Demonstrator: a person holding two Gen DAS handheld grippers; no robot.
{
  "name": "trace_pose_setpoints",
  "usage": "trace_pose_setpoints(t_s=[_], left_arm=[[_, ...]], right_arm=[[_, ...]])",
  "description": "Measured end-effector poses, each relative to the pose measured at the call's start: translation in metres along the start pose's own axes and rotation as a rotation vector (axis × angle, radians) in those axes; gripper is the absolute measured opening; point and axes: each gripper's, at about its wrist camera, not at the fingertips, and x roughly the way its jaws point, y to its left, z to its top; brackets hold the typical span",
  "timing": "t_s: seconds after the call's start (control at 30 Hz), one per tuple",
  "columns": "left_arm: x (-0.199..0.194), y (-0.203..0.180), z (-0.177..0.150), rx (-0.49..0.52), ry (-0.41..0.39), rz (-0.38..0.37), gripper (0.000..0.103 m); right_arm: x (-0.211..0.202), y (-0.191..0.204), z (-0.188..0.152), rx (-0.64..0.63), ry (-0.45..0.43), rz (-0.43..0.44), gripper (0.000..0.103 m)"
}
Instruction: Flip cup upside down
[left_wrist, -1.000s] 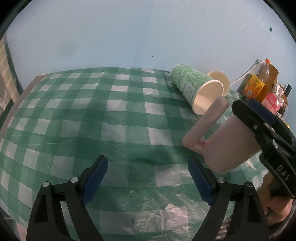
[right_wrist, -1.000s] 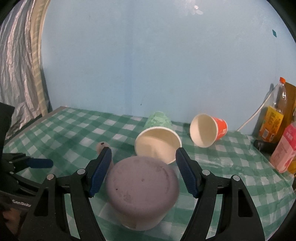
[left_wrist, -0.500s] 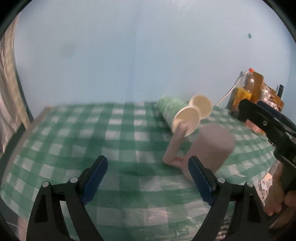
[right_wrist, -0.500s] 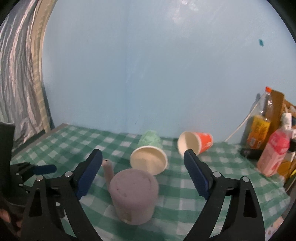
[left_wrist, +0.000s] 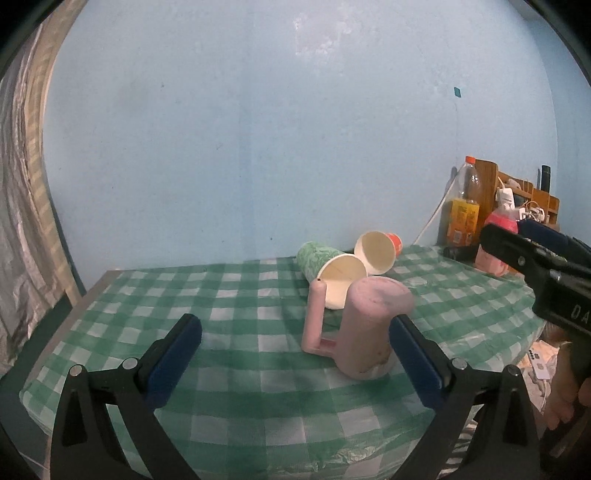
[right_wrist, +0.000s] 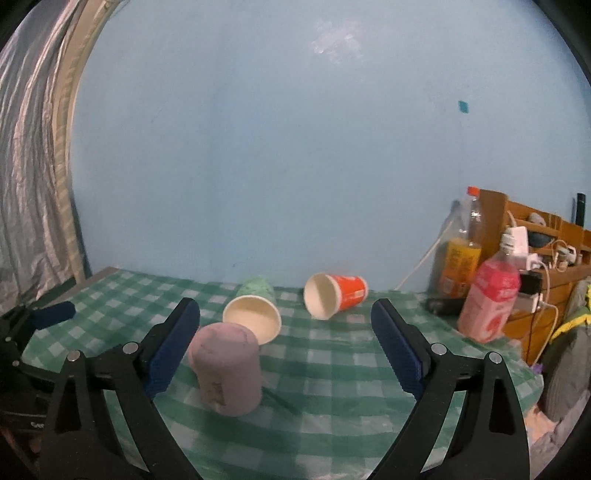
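Observation:
A pink cup with a handle (left_wrist: 369, 328) stands upside down on the green checked tablecloth (left_wrist: 240, 295), base up and handle pointing left. It also shows in the right wrist view (right_wrist: 226, 369). My left gripper (left_wrist: 295, 365) is open and empty, pulled back in front of the cup. My right gripper (right_wrist: 288, 347) is open and empty, with the cup just inside its left finger. The right gripper also shows at the right edge of the left wrist view (left_wrist: 539, 266).
A green paper cup (right_wrist: 255, 314) and an orange paper cup (right_wrist: 336, 299) lie on their sides behind the pink cup. A pink bottle (right_wrist: 489, 302), an orange drink bottle (right_wrist: 458, 262) and a wooden shelf (right_wrist: 543, 236) stand at the right. A blue wall is behind.
My right gripper has opened and let go of the pink cup, which now stands upside down on the table. Both grippers have pulled back and up from it.

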Motion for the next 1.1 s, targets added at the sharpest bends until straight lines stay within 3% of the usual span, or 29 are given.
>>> trace_pose_setpoints(t_s=[0.37,1.1], left_arm=[[0.004,-0.003,-0.015,-0.023,-0.007,-0.016,0.102],[0.011,-0.003,-0.019,-0.035,0.015,-0.014,0.102]], right_arm=[[-0.002,-0.007,-0.033,0.029,0.022,0.019,0.093],[0.007,-0.011,-0.035,0.044,0.075,0.002,0.093]])
